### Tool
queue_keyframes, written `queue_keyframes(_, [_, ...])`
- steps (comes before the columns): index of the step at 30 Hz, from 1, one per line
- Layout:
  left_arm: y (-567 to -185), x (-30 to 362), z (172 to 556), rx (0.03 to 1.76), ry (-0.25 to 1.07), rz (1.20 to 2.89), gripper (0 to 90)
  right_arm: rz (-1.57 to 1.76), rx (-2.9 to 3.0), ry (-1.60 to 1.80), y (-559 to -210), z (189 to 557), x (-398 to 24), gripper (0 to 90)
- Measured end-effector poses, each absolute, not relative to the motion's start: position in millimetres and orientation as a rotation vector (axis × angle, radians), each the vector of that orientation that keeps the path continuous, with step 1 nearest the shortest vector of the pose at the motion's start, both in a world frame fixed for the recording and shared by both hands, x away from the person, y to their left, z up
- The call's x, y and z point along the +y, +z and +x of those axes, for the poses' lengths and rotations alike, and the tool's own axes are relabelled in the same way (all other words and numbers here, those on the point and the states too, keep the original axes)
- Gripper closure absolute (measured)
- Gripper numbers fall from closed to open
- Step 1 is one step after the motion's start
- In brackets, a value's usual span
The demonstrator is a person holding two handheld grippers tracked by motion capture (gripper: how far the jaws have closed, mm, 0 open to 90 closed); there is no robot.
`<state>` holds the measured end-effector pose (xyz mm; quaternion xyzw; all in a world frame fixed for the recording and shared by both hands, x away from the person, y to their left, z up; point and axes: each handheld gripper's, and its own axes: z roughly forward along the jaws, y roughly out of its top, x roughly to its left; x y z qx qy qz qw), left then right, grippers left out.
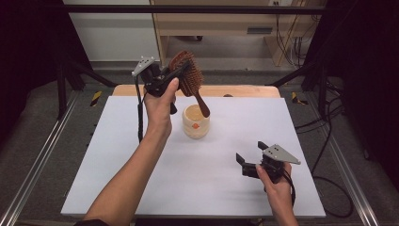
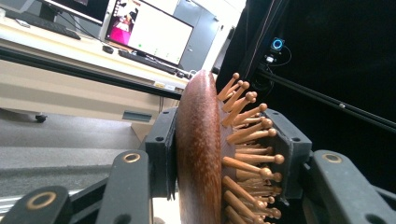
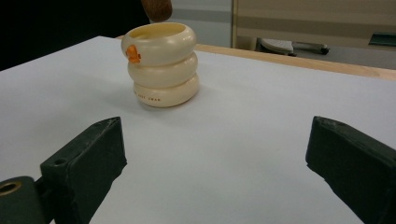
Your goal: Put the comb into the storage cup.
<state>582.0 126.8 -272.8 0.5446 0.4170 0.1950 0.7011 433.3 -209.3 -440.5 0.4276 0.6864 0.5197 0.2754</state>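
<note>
A brown wooden hairbrush point(image 1: 188, 75) hangs in the air above the table's far middle, its handle tip slanting down over a cream ribbed cup point(image 1: 195, 121). My left gripper point(image 1: 176, 75) is shut on the brush head; in the left gripper view the pads squeeze the brush point(image 2: 201, 154) across its back and its wooden bristles. The cup point(image 3: 161, 63) has three stacked rings and an orange mark near its rim, with the handle end just above that rim. My right gripper point(image 1: 251, 153) rests low at the front right, open, with nothing between its jaws point(image 3: 215, 163).
The white tabletop point(image 1: 141, 174) lies on a wooden board whose far edge point(image 1: 244, 90) shows behind it. Black frame bars and cables run along both sides. A desk with monitors point(image 2: 149, 30) stands beyond the table.
</note>
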Motion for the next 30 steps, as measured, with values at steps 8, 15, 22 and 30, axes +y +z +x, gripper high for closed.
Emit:
queue_keyframes(8, [-272.2, 129.7, 583.6, 0.93, 0.461, 1.215, 51.2, 1.151, 1.845, 1.398, -440.5, 433.3, -209.3, 5.1])
queue_keyframes(15, [-274.0, 132.6, 585.6, 0.933, 0.483, 1.226, 51.2, 1.154, 1.843, 1.402, -440.4, 433.3, -209.5, 5.1])
queue_keyframes(22, [-273.4, 134.5, 585.9, 0.936, 0.496, 1.224, 51.2, 1.149, 1.847, 1.398, -440.7, 433.5, -209.2, 5.1])
queue_keyframes(30, [-274.7, 136.3, 587.6, 0.94, 0.51, 1.226, 51.2, 1.154, 1.844, 1.404, -440.6, 433.4, -209.7, 5.1])
